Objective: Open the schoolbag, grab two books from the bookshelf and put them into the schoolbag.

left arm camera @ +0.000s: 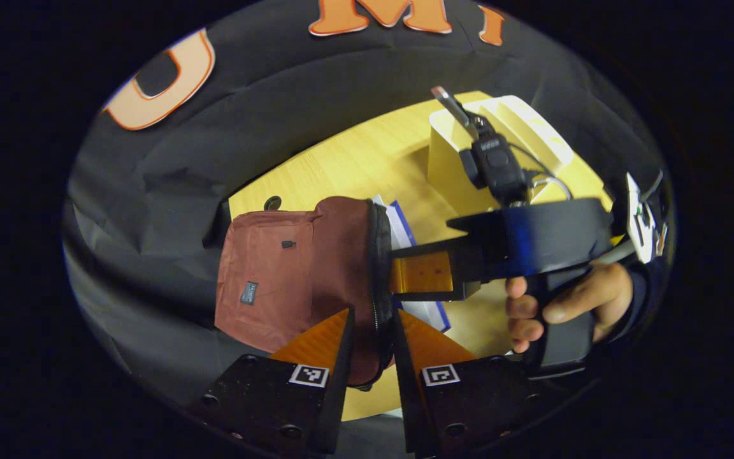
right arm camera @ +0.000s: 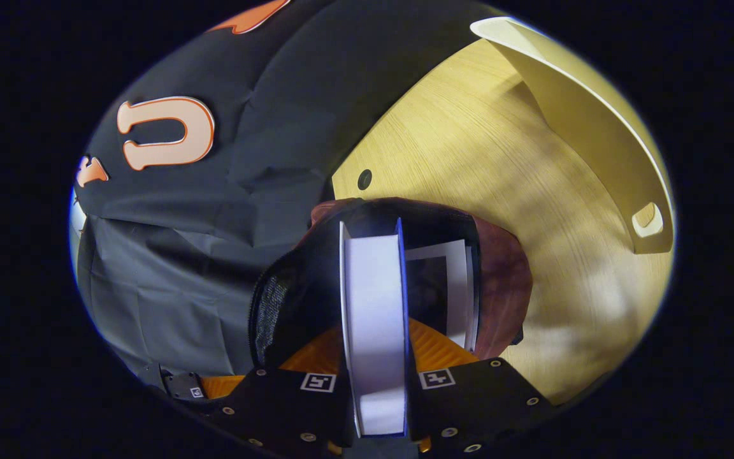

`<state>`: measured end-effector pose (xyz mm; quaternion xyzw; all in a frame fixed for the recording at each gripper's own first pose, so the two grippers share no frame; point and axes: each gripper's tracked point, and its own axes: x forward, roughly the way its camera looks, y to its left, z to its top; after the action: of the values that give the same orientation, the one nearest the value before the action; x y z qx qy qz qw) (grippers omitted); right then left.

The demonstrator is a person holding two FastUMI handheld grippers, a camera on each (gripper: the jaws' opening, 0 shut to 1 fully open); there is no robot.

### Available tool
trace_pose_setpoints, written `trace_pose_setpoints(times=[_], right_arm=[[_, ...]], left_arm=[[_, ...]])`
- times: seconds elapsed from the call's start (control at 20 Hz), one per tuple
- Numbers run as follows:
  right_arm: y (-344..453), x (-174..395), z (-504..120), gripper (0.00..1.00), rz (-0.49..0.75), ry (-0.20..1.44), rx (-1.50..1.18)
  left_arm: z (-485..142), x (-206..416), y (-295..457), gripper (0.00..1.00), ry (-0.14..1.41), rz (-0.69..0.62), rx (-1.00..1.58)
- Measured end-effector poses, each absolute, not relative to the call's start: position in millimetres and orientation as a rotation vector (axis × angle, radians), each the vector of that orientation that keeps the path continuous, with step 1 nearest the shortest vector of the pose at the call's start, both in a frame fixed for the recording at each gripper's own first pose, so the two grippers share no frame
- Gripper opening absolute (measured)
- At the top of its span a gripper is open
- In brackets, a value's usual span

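We hold the soft dark-red cloth schoolbag (left arm camera: 278,274) open with our left tongs (left arm camera: 372,338). Those tongs are pinching the bag's black zipper rim (left arm camera: 376,268), with the rim squeezed between both fingers. We think we hold it like this so the mouth of the bag stays wide and does not flop shut while a book goes in.

Our right tongs (right arm camera: 376,357) are pinching a thin book with a white cover and a blue edge (right arm camera: 373,319). The book stands on its edge between the two fingers and points straight into the dark mouth of the schoolbag (right arm camera: 501,280). Its far end is already past the bag's rim. Another flat white book (right arm camera: 456,287) sits inside the bag, just beside the one we hold. So we think one book is in and this is the second one, going in now.

In the left gripper view, the right tongs (left arm camera: 421,274) reach in from the side away from the bag's front, and a hand (left arm camera: 571,306) grips their black handle. The blue-edged book (left arm camera: 405,229) pokes out right at the bag's rim.

The schoolbag lies on the light wooden tabletop (left arm camera: 354,166), at its edge close to the black cloth wall (left arm camera: 150,191). The cream-coloured bookshelf (left arm camera: 507,127) stands on the far side of the bag, well apart from it, and the parts of it we can see hold no books.

Next we would push the book deeper and then let the right tongs spread. The book could catch on the zipper rim, so the left tongs should keep pulling it wide
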<state>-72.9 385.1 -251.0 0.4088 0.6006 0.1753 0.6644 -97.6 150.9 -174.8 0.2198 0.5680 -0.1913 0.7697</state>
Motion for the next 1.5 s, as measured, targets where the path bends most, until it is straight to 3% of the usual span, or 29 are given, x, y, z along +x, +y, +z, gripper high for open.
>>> trace_pose_setpoints(times=[0.05,0.1,0.15,0.35,0.6,0.65,0.7,0.75,0.8,1.05,1.1,1.25,1.3,1.35,1.5], right_arm=[[386,-72,-251,0.33,0.393,1.356,0.927],[385,-73,-251,0.33,0.397,1.354,0.922],[386,-72,-251,0.33,0.393,1.357,0.927],[385,-71,-251,0.33,0.393,1.355,0.935],[394,-71,-253,0.34,0.383,1.340,1.002],[399,-73,-257,0.23,0.388,1.340,1.003],[406,-76,-263,0.46,0.393,1.339,0.997],[412,-76,-268,0.46,0.392,1.338,1.004],[416,-76,-269,0.35,0.397,1.339,1.004],[433,-79,-282,0.42,0.393,1.376,0.973],[431,-79,-279,0.32,0.407,1.371,0.952],[407,-68,-263,0.66,0.419,1.327,0.868],[397,-61,-259,0.88,0.411,1.305,0.831],[387,-55,-257,0.95,0.406,1.277,0.800],[354,-37,-251,0.95,0.397,1.195,0.722]], left_arm=[[-179,-99,152,0.42,1.246,-0.401,0.482],[-184,-98,153,0.36,1.251,-0.399,0.476],[-181,-96,158,0.16,1.253,-0.385,0.478],[-178,-92,163,0.03,1.244,-0.380,0.437],[-151,-80,163,0.01,1.212,-0.362,0.340],[-148,-79,168,0.01,1.203,-0.363,0.336],[-144,-77,168,0.01,1.195,-0.361,0.323],[-140,-75,168,0.01,1.189,-0.362,0.314],[-140,-75,168,0.01,1.187,-0.363,0.309],[-137,-75,176,0.01,1.183,-0.347,0.270],[-135,-74,177,0.01,1.180,-0.346,0.263],[-135,-75,178,0.01,1.169,-0.340,0.247],[-136,-76,176,0.01,1.167,-0.342,0.241],[-138,-75,174,0.01,1.161,-0.340,0.241],[-143,-77,169,0.01,1.154,-0.313,0.217]])
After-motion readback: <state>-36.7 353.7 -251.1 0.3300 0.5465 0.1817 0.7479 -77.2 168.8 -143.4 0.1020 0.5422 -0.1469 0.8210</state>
